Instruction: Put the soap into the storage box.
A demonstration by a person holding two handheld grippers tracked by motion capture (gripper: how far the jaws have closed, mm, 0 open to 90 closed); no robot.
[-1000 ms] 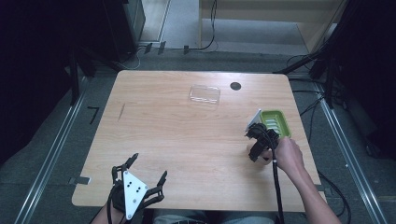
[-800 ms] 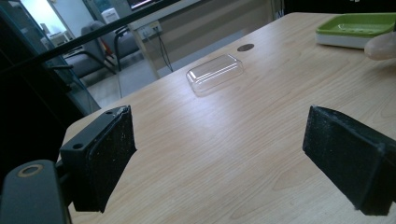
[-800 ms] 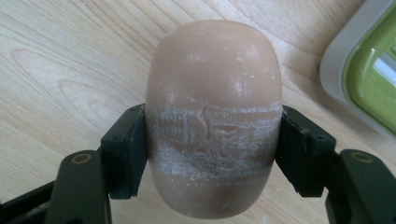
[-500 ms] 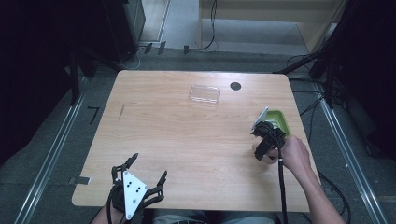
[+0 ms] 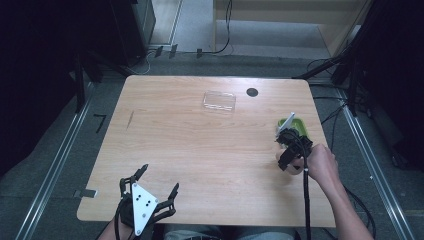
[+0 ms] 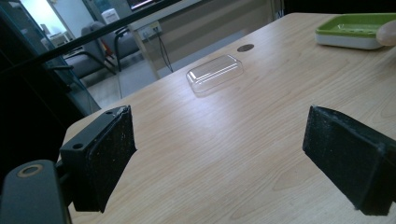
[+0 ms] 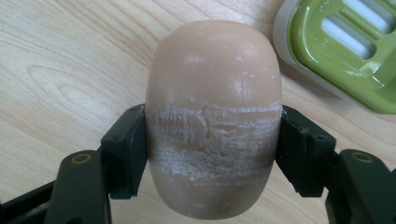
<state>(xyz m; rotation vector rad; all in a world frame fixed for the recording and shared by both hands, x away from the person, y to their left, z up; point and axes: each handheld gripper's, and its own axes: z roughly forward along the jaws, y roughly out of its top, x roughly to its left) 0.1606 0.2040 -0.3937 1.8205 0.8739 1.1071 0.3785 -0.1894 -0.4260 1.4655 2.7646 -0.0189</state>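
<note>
The right claw (image 7: 212, 154) is clamped on a tan soap bar (image 7: 212, 116), just beside the green soap dish (image 5: 294, 125) at the tabletop's (image 5: 200, 150) three o'clock. The left claw (image 5: 152, 185), at seven o'clock, stands apart; the clear lid (image 5: 219, 101), perhaps the dish's, lies at twelve.

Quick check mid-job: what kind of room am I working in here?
Probably a lab or office set up for recording: a bare wooden table with a cable port, metal floor rails, trailing cables behind, and office chairs past a glass partition.
</note>
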